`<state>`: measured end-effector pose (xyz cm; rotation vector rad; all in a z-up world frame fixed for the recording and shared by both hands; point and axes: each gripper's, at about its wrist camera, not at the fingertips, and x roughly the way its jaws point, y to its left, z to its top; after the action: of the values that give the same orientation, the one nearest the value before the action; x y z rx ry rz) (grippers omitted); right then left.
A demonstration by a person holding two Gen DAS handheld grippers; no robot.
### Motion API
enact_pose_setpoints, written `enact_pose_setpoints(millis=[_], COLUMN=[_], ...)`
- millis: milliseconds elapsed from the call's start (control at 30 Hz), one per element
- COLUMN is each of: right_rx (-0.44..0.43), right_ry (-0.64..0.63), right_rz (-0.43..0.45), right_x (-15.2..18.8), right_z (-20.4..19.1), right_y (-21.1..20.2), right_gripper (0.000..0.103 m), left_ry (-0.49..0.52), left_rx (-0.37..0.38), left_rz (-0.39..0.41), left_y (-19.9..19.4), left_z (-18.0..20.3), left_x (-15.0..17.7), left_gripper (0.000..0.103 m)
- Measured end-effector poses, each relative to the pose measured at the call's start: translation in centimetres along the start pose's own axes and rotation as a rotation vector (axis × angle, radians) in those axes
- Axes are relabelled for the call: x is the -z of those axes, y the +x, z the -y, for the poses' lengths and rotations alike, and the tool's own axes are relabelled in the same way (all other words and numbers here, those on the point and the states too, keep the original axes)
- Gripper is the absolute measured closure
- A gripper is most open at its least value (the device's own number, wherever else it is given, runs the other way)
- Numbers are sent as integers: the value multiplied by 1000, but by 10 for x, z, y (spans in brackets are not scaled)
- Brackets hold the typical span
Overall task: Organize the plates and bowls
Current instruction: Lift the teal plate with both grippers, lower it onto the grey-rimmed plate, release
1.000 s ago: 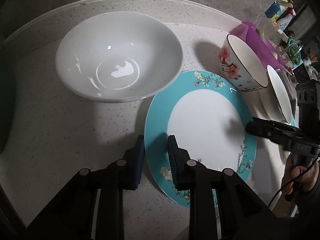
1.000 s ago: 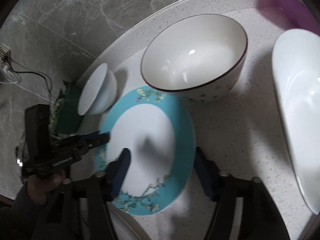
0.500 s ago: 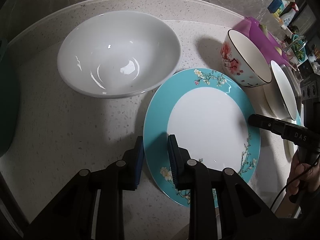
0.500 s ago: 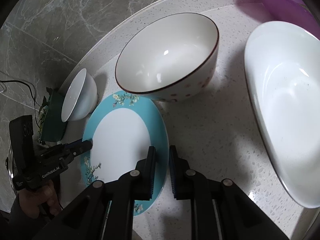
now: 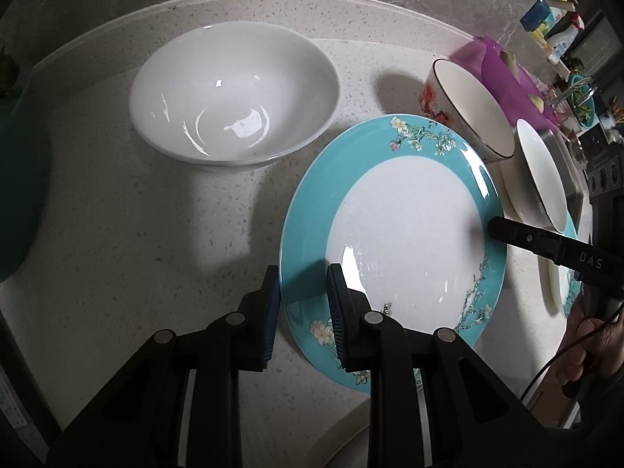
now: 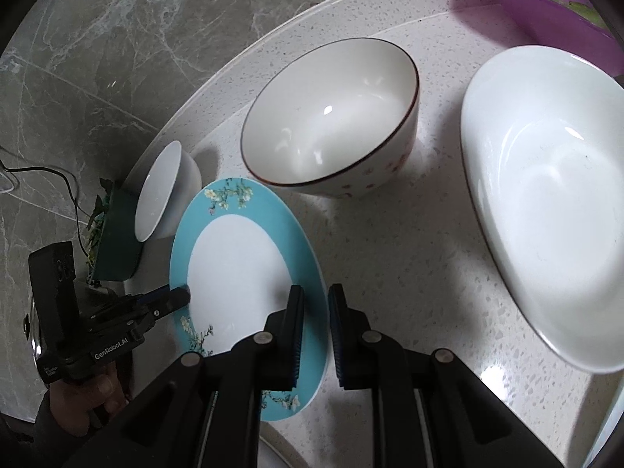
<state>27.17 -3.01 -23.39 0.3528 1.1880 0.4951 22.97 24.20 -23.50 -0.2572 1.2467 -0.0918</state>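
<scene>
A teal-rimmed plate (image 5: pixel 405 230) with flower sprigs is held between both grippers above the speckled counter (image 5: pixel 136 234). My left gripper (image 5: pixel 303 296) is shut on the plate's left rim. My right gripper (image 6: pixel 315 312) is shut on its right rim; the plate also shows in the right wrist view (image 6: pixel 238 265). A large white bowl (image 5: pixel 234 93) sits behind and left of the plate. A red-flowered bowl (image 6: pixel 331 117) with a dark rim stands behind it, and a wide white bowl (image 6: pixel 546 195) lies to the right.
A purple tub (image 6: pixel 546 4) stands at the back right by the marble wall. A dark green container (image 6: pixel 117 241) stands at the far left. Bottles and clutter (image 5: pixel 557 31) crowd the far right. Another teal plate's edge (image 5: pixel 571 288) lies under the wide bowl.
My right gripper closed from wide open onto the plate's right rim. The plate has since tilted and lifted slightly; the left gripper kept its hold on the left rim.
</scene>
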Motion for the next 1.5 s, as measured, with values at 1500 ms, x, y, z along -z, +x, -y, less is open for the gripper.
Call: enact_pose_setpoints(millis=[1500], right_rx=[-29], right_ry=[0], right_rz=[-81], right_x=[131], right_z=[-28], right_y=[-56], right_gripper=[84], left_ry=[-27], left_rx=[24], left_rz=[-78], left_y=[-88], left_z=[15], left_x=[170], left_gripper=[82])
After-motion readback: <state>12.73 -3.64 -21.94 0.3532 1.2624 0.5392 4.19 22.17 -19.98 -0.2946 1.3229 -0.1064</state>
